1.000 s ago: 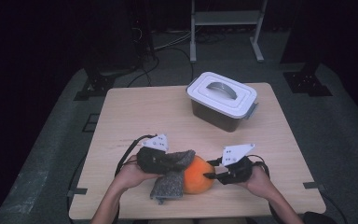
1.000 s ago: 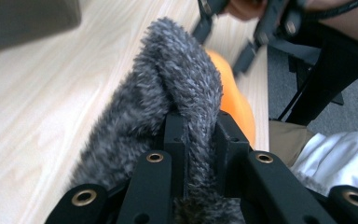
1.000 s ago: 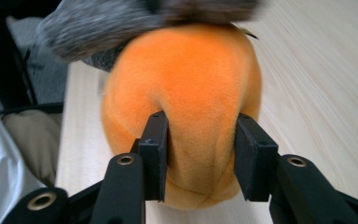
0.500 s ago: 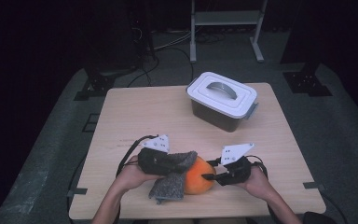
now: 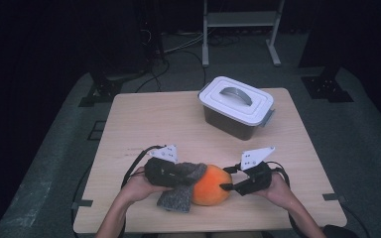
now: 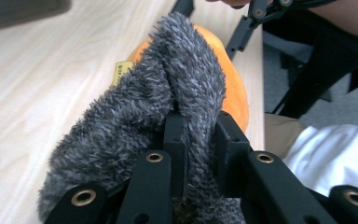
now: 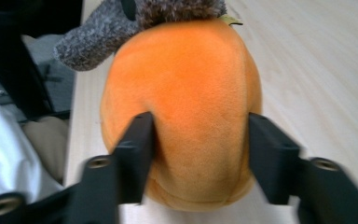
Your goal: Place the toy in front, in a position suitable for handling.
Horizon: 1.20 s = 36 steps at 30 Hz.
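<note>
A pale wooden table (image 5: 144, 119) stands on a grey floor mat (image 5: 44, 163) in a dark room, with a white metal frame (image 5: 240, 20) and loose cables on the floor behind it. On the table there is one round orange plush toy (image 5: 211, 186), one fuzzy grey knitted cloth (image 5: 178, 196) and one dark plastic box with a white handled lid (image 5: 235, 105); two hand-held grippers work at the near edge.

The box sits at the far right of the tabletop, well apart from the rest. The orange plush toy lies near the front edge, between the two grippers, with the grey cloth draped over its left side and trailing down onto the wood.

The left gripper (image 6: 198, 135) is clamped tight on a fold of the grey cloth, which bulges out on either side of its black jaws; the orange toy lies just beyond them, under the cloth.

The right gripper (image 7: 198, 149) has just been opening its jaws. They now stand on either side of the orange toy's near end: the left one sits at the plush surface, the right one shows a thin gap, so the toy is between them but not squeezed.
</note>
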### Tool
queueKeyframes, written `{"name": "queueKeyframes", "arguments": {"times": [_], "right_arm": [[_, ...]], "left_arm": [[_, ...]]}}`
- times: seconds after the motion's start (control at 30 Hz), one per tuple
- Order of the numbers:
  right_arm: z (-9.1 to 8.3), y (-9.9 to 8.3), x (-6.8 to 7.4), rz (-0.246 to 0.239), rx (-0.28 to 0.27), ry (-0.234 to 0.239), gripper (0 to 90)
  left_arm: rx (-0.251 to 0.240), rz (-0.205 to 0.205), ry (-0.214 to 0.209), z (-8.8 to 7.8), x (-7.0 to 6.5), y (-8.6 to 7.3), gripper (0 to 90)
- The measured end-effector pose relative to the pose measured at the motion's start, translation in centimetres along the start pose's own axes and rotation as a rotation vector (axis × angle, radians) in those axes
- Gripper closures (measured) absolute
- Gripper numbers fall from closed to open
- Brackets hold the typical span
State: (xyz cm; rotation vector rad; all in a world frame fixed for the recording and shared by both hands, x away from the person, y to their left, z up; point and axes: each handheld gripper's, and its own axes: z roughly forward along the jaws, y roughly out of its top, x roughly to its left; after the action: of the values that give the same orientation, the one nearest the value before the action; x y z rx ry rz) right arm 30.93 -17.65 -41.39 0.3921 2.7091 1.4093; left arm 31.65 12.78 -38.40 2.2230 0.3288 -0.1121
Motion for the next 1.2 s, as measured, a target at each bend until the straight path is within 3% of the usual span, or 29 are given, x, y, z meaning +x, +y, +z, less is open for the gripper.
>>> {"name": "queueKeyframes", "arguments": {"times": [0.17,0.27,0.33,0.4,0.47,0.57,0.63,0.77,0.87,0.97,1.0,1.1,1.2], "right_arm": [[0.4,0.3,0.2,0.022,0.010,0.007,28.0],[0.9,0.3,0.4,0.034,0.016,0.002,33.5],[0.7,0.4,0.9,-0.013,0.013,-0.029,46.7],[0.5,0.6,1.2,-0.061,0.001,-0.052,52.0],[0.4,0.8,1.5,-0.090,-0.038,-0.063,53.2],[0.6,0.9,1.8,-0.131,-0.045,-0.068,53.1],[0.6,0.8,1.6,-0.120,-0.035,-0.065,52.7],[0.2,0.1,0.7,-0.073,-0.001,-0.050,50.2],[-0.1,0.1,0.0,0.016,0.025,0.003,38.2],[-0.1,0.3,-0.1,0.042,0.011,0.002,31.6],[0.1,0.3,-0.1,0.059,0.010,0.012,31.4],[0.1,0.1,0.2,0.025,0.006,-0.002,41.4],[0.0,0.0,0.4,-0.018,0.012,-0.005,50.0]], "left_arm": [[0.005,0.009,-0.036,0.4,-0.3,0.3,77.5],[0.008,0.015,-0.030,0.5,-0.4,0.4,77.5],[0.004,0.014,-0.024,0.3,-0.3,0.5,77.6],[-0.011,0.020,-0.010,0.0,-0.4,0.7,77.5],[-0.031,0.026,0.000,-0.5,-0.5,1.0,77.5],[-0.052,0.025,0.019,-0.8,-0.4,1.1,77.5],[-0.033,0.011,0.030,-0.3,0.0,0.7,77.5],[0.001,-0.010,-0.002,0.1,0.4,-0.2,77.5],[0.003,-0.012,-0.024,0.4,0.4,-0.4,77.5],[0.002,-0.006,-0.069,0.9,0.2,-0.3,77.5],[-0.001,-0.007,-0.063,0.9,0.2,-0.2,77.5],[-0.009,-0.010,-0.047,0.6,0.3,-0.2,77.3],[-0.018,-0.012,-0.005,-0.1,0.5,-0.1,76.9]]}}
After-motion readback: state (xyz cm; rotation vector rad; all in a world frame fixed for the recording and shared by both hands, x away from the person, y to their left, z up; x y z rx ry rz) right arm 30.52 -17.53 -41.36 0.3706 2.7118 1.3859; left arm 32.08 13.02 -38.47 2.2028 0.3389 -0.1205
